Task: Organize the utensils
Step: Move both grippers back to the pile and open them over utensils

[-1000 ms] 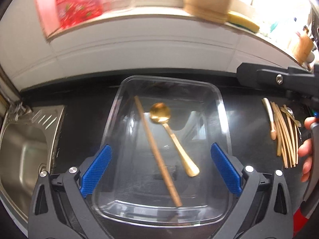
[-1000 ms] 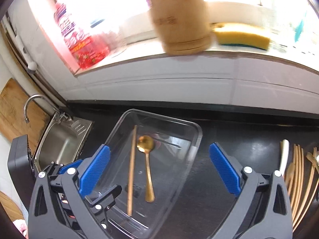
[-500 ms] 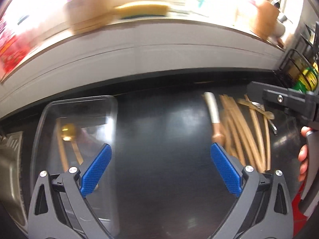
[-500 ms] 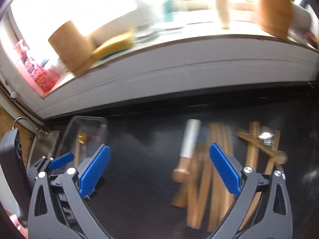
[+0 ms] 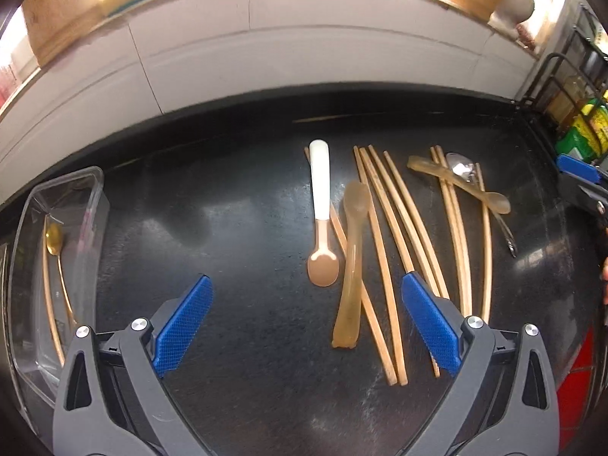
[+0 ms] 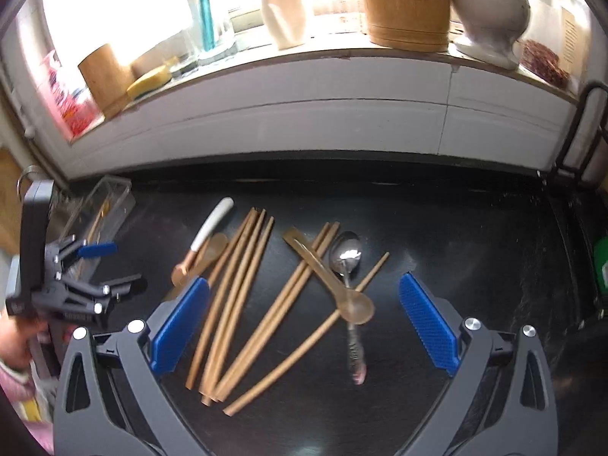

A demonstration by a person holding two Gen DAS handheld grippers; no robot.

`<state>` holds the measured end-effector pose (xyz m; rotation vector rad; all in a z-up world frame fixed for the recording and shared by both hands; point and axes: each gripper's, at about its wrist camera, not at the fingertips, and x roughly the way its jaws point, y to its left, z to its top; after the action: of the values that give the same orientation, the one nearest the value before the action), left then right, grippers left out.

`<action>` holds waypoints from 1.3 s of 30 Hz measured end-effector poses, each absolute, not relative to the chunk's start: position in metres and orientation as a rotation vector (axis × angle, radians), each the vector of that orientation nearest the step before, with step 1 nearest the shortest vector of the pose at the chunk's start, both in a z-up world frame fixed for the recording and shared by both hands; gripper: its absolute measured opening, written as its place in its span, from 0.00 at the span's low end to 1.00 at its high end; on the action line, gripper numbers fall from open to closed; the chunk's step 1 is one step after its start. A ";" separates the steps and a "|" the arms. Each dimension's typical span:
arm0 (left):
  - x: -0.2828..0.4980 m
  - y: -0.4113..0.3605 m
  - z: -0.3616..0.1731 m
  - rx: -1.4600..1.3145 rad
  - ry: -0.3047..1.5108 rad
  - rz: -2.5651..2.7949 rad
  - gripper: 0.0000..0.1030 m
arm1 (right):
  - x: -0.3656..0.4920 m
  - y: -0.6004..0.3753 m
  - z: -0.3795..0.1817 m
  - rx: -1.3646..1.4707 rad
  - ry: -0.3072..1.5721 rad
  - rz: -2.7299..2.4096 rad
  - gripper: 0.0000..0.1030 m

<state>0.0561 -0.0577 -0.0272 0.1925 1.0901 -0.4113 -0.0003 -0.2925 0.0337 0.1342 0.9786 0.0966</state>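
We hold our left tongs wide apart with nothing in them, low over the black counter, so they can drop onto a spoon. Right in front of them lie the white-handled spoon and the see-through spoon, which rests on some chopsticks. Our right tongs are spread wide and bare too, over more chopsticks, a steel spoon and a brown spoon that cross each other. The clear box waits at the counter's left edge. It already has a gold spoon and a stick in it, so we think the loose things go there next.
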 end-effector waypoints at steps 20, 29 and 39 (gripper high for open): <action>0.117 -0.074 -0.063 0.252 1.132 -0.341 0.94 | 0.062 -0.276 -0.009 0.004 1.139 0.495 0.94; 0.134 -0.075 -0.080 0.215 1.176 -0.368 0.94 | 0.082 -0.274 -0.024 0.026 1.180 0.562 0.87; 0.144 -0.085 -0.084 0.214 1.192 -0.343 0.94 | 0.093 -0.271 -0.033 0.011 1.199 0.582 0.87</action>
<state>0.1438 -0.0855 -0.0842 0.2140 1.1918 -0.3430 0.0934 -0.2713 -0.0331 0.0109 1.1987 0.5825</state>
